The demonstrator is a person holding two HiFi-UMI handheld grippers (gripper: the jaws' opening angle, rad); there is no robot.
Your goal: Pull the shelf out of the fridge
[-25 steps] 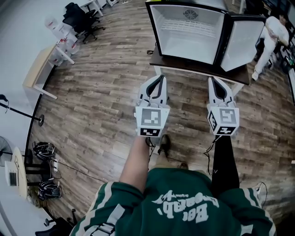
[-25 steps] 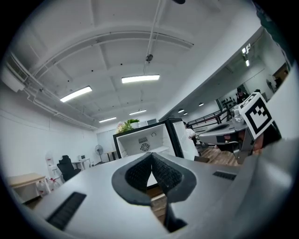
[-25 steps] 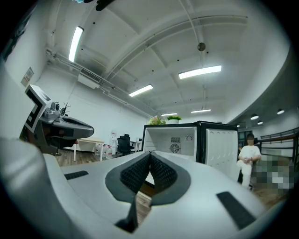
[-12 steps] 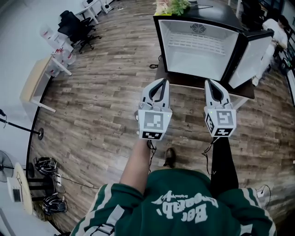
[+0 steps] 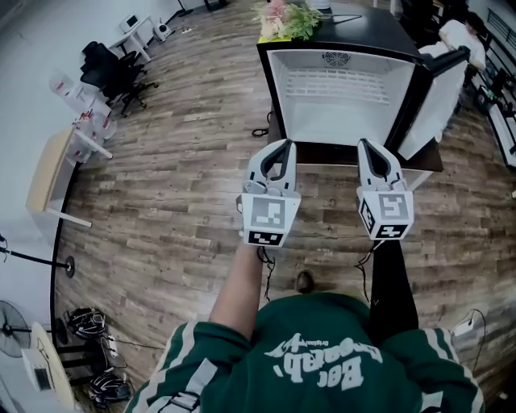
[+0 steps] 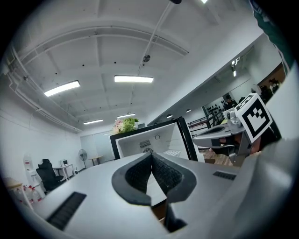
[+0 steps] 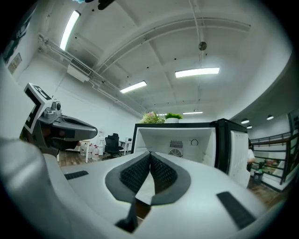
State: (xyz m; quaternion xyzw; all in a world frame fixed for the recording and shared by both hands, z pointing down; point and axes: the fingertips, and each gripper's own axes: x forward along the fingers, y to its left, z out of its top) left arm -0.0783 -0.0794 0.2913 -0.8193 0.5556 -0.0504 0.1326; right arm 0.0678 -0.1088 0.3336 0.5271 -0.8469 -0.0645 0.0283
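While the fridge [image 5: 278, 89] stands wide open with a white wire shelf [image 5: 339, 83] inside, up near the back, the left gripper [image 5: 285, 145] and right gripper [image 5: 364, 145] hover just in front, both pinched shut on nothing, flowers [image 5: 286, 18] on top, door [image 5: 435, 101] swung right

Wood-plank floor [image 5: 161, 202] is laid throughout; black office chairs [image 5: 109, 66] and a pale desk [image 5: 48, 173] are set at left; strip lights [image 6: 133, 79] are mounted overhead.
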